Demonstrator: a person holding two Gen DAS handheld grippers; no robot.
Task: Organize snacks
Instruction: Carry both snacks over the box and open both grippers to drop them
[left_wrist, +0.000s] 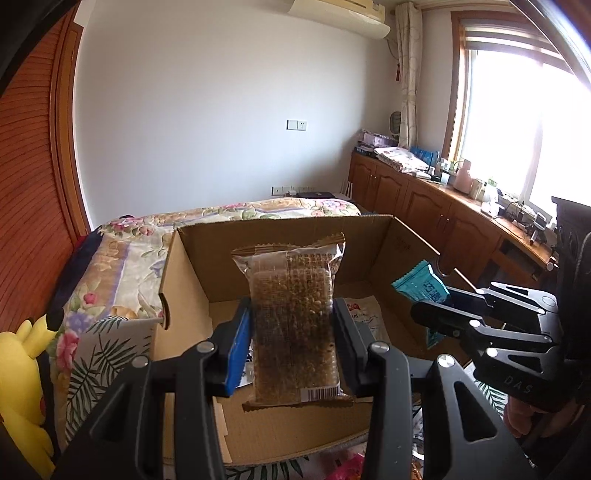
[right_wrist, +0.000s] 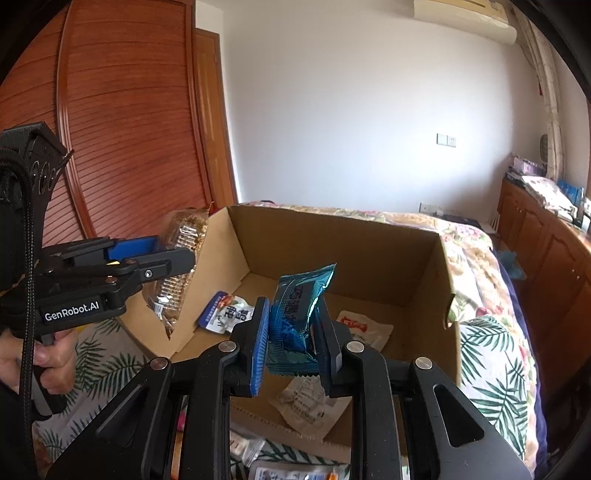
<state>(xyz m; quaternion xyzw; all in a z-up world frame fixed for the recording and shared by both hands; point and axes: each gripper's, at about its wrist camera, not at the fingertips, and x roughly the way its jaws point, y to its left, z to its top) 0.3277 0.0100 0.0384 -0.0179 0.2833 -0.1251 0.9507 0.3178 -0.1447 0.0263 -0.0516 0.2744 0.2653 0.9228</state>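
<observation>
Fingers (left_wrist: 236, 343) of the left gripper (left_wrist: 293, 347) pinch a clear pkt of brown grain bar (left_wrist: 293, 317) by its two long edges; the pkt stands upright between the pads. Fingers (right_wrist: 258, 343) of the right gripper (right_wrist: 293, 343) pinch a teal snack pkt (right_wrist: 299, 317), crumpled at the waist, top end sticking up.

Landmark = the open cardboard box (left_wrist: 280, 236) on the floral bedspread (left_wrist: 122, 258). Both pkts are carried above it: the grain bar hangs over the box's left half, just inside the left wall, and the teal pkt over the middle to right part. From the left wrist cam the right gripper shows at the box's right rim w/ the teal pkt poking past its tips. From the right wrist cam the left gripper (right_wrist: 177, 258) sits at the box's left wall, with a hand (right_wrist: 44, 354) on its grip.

Already on the box floor: a white-and-blue pkt (right_wrist: 227, 314) near the left wall, a white pkt w/ red print (right_wrist: 364, 328) toward the right wall, and a pale pkt (right_wrist: 306, 402) by the near edge. More pkts lie outside the box, on the near side.

Step in hand, as I read it: the drop-off, both snacks over the box, neither released. Next move prob calls for lowering each toward a free patch of floor, then parting the jaws. The grain bar is tall, so it'll likely tip flat on release. The teal one is squashed, so it may cling to a pad for a moment.
</observation>
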